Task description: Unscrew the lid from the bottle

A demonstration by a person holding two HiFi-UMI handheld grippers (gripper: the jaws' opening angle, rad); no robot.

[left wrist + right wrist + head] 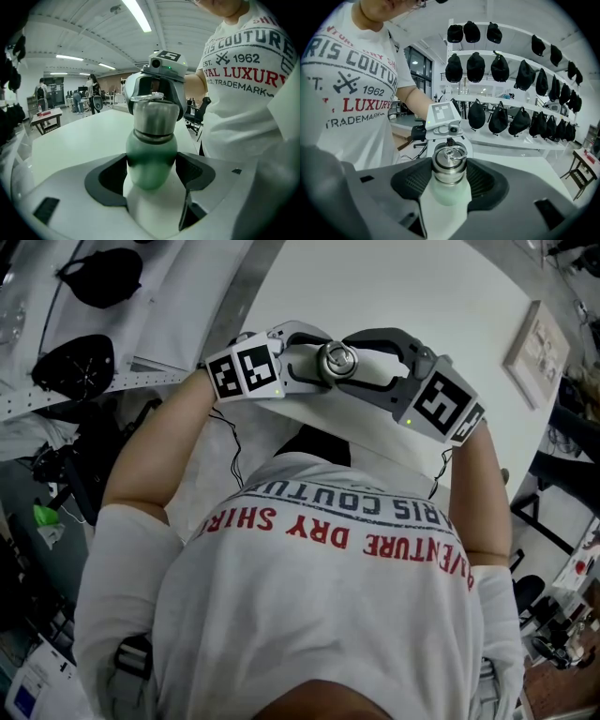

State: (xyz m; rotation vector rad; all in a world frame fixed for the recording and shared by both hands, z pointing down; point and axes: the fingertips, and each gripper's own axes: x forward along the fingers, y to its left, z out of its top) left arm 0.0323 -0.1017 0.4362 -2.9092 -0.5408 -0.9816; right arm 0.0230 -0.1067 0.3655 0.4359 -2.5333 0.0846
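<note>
- bottle [151, 159]: green body, steel lid [449, 164] with a wire ring on top. It's upright between the two grippers, over the white table [422, 296] and close in front of the person. Can't tell if the base rests on the table.
- lid looks fully seated, with no gap at the seam. I'd say the unscrewing is at or near its start.
- left gripper [152, 176]: pads clamped on the green body just under the shoulder. It's there as the anchor, so the body can't spin.
- right gripper [449, 180]: jaws fairly wide but pinching the lid, ribbed pads on both sides. This is the turning hand.
- the grippers come in from opposite sides, marker cubes [246, 371] facing up. That gives counter-torque on one axis and room for the wrists to twist.
- risk: smooth steel lid, so the pads may slip if the thread is tight.
</note>
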